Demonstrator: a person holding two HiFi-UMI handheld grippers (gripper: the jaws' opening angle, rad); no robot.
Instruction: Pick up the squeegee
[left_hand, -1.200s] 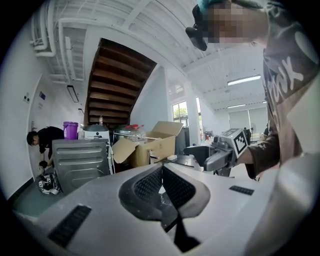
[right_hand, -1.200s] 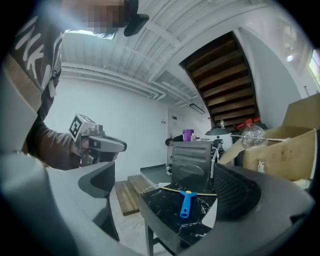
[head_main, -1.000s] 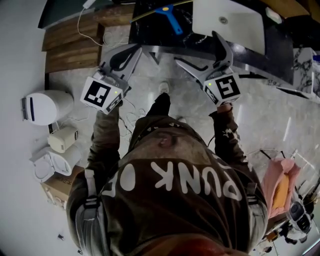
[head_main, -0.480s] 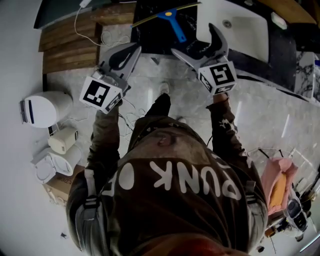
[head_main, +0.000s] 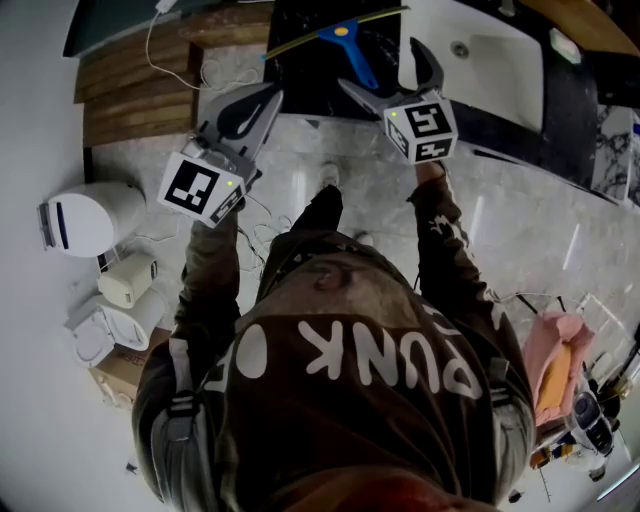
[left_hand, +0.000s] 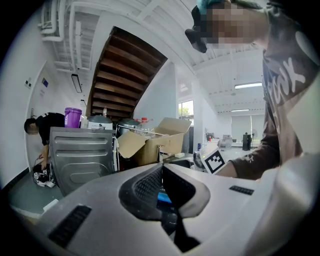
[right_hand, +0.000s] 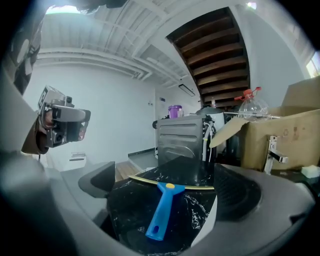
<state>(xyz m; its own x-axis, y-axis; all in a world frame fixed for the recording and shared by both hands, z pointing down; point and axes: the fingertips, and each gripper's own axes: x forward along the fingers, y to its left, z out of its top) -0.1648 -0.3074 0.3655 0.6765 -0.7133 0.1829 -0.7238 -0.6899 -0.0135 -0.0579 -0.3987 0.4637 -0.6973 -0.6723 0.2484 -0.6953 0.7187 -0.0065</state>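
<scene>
The squeegee (head_main: 348, 48) has a blue handle and a thin yellow blade, and it lies flat on a black marble counter (head_main: 300, 70). In the head view my right gripper (head_main: 385, 68) is open just right of the handle, with its jaws reaching over the counter edge. In the right gripper view the squeegee (right_hand: 161, 210) lies between the spread jaws, handle end nearest, and nothing touches it. My right gripper (right_hand: 165, 182) holds nothing. My left gripper (head_main: 272, 98) hangs left of the counter above the floor, jaws together and empty. It also looks shut (left_hand: 161, 169) in the left gripper view.
A white sink basin (head_main: 480, 50) sits in the counter right of the squeegee. A grey metal appliance (right_hand: 181, 137) and a cardboard box (right_hand: 280, 135) stand behind the counter. Wooden steps (head_main: 140, 85) and white appliances (head_main: 90, 215) are on the left. A person (left_hand: 42, 145) crouches far off.
My right gripper has moved forward and left, up to the counter beside the squeegee's handle, still open. The left gripper has stayed where it was.
</scene>
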